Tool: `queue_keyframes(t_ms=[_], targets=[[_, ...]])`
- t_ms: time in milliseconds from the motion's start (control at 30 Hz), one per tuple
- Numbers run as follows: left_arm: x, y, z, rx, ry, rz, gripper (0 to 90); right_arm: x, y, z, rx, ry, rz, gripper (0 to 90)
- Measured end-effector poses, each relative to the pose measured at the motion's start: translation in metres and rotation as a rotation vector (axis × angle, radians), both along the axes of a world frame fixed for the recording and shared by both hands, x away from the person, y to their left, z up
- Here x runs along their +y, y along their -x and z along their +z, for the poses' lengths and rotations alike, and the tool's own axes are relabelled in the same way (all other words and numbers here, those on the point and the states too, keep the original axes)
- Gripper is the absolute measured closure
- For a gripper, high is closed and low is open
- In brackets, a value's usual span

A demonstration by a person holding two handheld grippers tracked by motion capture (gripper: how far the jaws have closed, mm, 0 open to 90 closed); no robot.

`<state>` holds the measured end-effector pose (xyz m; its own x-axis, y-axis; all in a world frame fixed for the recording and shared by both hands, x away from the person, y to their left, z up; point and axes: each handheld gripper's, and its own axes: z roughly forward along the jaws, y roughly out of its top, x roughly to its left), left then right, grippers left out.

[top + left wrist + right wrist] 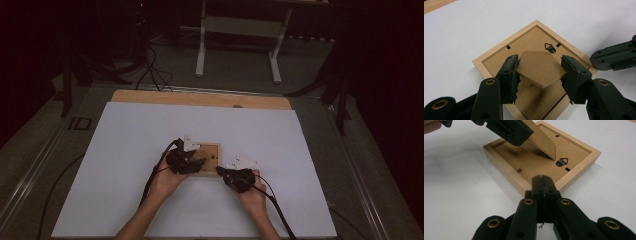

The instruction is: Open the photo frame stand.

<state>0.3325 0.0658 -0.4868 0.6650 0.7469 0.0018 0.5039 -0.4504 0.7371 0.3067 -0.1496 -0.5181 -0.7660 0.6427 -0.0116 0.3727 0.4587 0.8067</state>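
While one frame (534, 47) lies flat | left tool (540, 72) grips one stand (540, 68)

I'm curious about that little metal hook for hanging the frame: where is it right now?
The metal hanger sits on the brown backing board of the face-down wooden frame, near one corner, just beyond the tip of the stand flap gripped by the left gripper.

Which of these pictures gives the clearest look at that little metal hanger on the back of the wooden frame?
The right gripper view: the triangular metal hanger lies close and unblocked on the picture frame backing. The left gripper view shows it smaller, just beyond the lifted stand flap. From the high view it is too small to make out.
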Motion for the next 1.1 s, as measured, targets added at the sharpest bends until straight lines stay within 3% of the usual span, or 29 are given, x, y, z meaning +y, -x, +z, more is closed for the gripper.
queue_keyframes(t_ms=[333, 567, 700, 933, 1100], targets=[[0.003, 0.0, -0.004, 0.031, 0.015, -0.014, 41.9, 0.0, 0.0, 0.0, 0.001, -0.003, -0.003, 90.0], [0.01, -0.005, -0.004, 0.088, 0.083, -0.009, 38.7, 0.0, 0.001, 0.0, -0.002, -0.002, -0.004, 90.0], [0.012, -0.01, -0.006, 0.145, 0.134, 0.0, 37.8, 0.0, 0.0, 0.0, -0.002, -0.002, -0.002, 90.0], [0.015, -0.015, -0.008, 0.193, 0.185, 0.008, 44.3, 0.0, 0.001, 0.0, -0.004, 0.0, -0.002, 90.0], [0.016, -0.017, -0.009, 0.209, 0.187, 0.019, 50.2, 0.0, 0.001, 0.0, -0.004, 0.001, -0.002, 90.0]])
